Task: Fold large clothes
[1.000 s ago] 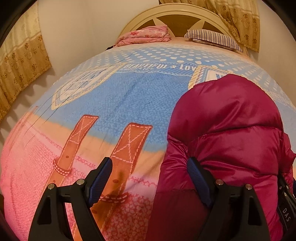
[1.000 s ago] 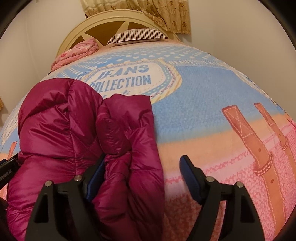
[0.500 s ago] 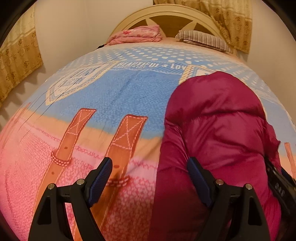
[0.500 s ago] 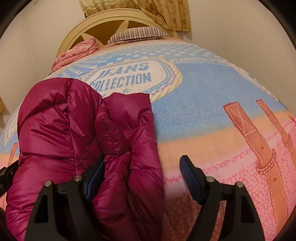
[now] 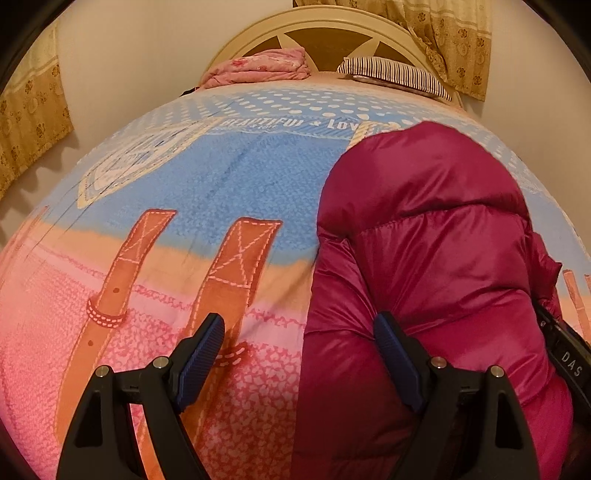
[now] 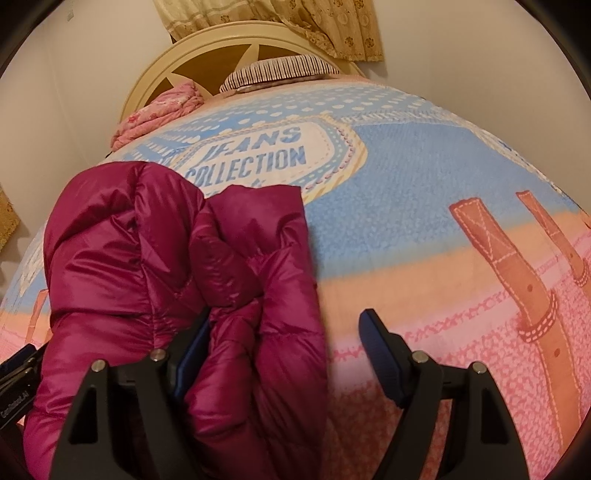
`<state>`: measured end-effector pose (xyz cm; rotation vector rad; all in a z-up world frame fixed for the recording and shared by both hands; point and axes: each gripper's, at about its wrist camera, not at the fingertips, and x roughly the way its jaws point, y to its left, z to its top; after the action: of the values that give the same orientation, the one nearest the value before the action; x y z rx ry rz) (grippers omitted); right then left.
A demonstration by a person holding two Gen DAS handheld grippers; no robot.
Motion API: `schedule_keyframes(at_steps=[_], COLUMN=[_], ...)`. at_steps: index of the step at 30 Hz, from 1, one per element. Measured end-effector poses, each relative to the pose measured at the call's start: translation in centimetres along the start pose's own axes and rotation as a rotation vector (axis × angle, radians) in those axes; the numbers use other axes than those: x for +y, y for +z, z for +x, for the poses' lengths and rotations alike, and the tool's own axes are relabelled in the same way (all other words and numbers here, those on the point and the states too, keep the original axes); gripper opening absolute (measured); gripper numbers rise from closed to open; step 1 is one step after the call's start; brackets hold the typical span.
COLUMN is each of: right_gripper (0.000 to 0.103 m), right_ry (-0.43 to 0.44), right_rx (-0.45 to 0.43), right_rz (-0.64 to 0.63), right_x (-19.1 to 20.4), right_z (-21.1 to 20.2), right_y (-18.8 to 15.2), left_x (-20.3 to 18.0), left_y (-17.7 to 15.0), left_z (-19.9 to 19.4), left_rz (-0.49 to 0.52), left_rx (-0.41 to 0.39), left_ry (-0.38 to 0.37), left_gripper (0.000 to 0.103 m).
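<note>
Your right gripper (image 6: 284, 354) has tipped upward since a second ago, so the headboard (image 6: 207, 48) and curtain (image 6: 280, 22) now fill more of the upper frame; your left gripper (image 5: 299, 350) has swung back toward its earlier aim. Both point forward along the bed, low over the printed bedspread (image 5: 207, 192). You have both claws spread wide, gripping nothing. The magenta puffer jacket (image 5: 436, 229) lies bunched at the right of the left wrist view, its lower edge running down between your left gripper's fingers, the right finger (image 5: 395, 354) pressing into the fabric. In the right wrist view the jacket (image 6: 155, 251) fills the lower left (a fold bulges between the fingers), with the left finger half buried in it. A striped pillow (image 5: 399, 75) and a pink bundle (image 5: 258, 66) sit by the headboard.
</note>
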<state>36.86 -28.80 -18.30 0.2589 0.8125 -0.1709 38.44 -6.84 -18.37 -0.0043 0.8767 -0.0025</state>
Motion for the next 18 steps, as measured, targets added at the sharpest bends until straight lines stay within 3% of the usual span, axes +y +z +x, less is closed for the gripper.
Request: schedule_keyframes(at_steps=[5, 9, 18], right_gripper=[0.077, 0.078, 0.069], right_ry=[0.059, 0.128, 0.056], right_rx=[0.015, 0.008, -0.008], right_rz=[0.022, 0.053, -0.048], right_x=[-0.8, -1.7, 0.4], right_z=[-0.4, -1.4, -1.8], right_y=[-0.2, -0.7, -1.4], left_x=[0.8, 0.1, -1.1], left_y=[0.0, -0.5, -0.6], left_z=[-1.6, -1.0, -0.3], left_rz=[-0.033, 0.022, 0.066], left_rx=[0.021, 0.012, 0.006], left_ry=[-0.088, -0.08, -0.041], left_gripper=[0.083, 0.084, 0.083])
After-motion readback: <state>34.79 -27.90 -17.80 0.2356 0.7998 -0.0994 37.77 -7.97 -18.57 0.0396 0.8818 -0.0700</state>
